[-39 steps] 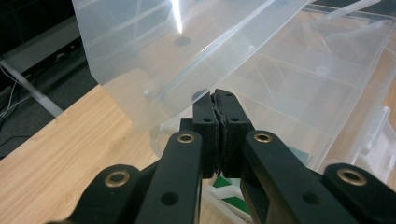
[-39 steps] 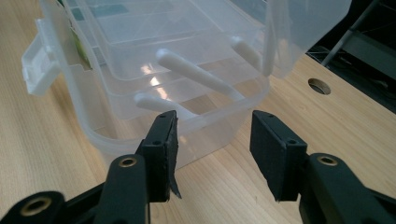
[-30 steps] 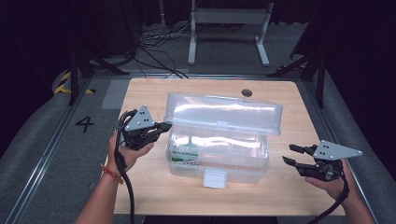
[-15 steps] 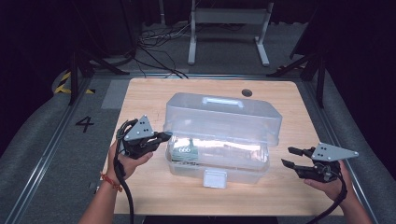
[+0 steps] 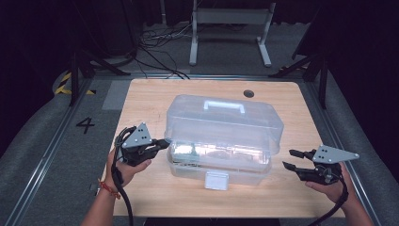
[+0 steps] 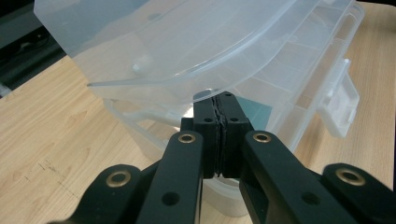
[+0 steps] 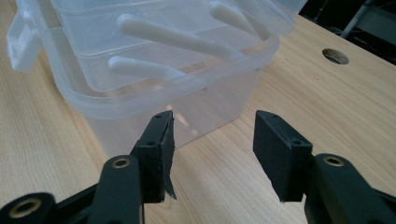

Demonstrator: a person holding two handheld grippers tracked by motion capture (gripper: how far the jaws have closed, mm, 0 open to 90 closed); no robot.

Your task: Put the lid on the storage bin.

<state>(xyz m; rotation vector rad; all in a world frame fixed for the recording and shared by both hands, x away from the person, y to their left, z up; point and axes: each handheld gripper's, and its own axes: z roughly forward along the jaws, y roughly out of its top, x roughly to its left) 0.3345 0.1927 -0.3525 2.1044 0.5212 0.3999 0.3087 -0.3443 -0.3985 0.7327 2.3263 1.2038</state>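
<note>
On floor beside table [image 5: 141, 101]: "4" [image 5: 85, 125]; left gripper [image 5: 162, 142] jaws pressed together, right gripper [image 5: 292, 159] spread.

Wooden table [image 5: 146, 101] with round hole [image 5: 248, 93]; floor marking "4" [image 5: 85, 125].

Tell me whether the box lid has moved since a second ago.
Yes. The lid has come down toward the box base, judged against the table; the left gripper sits shut at its left edge.
</note>
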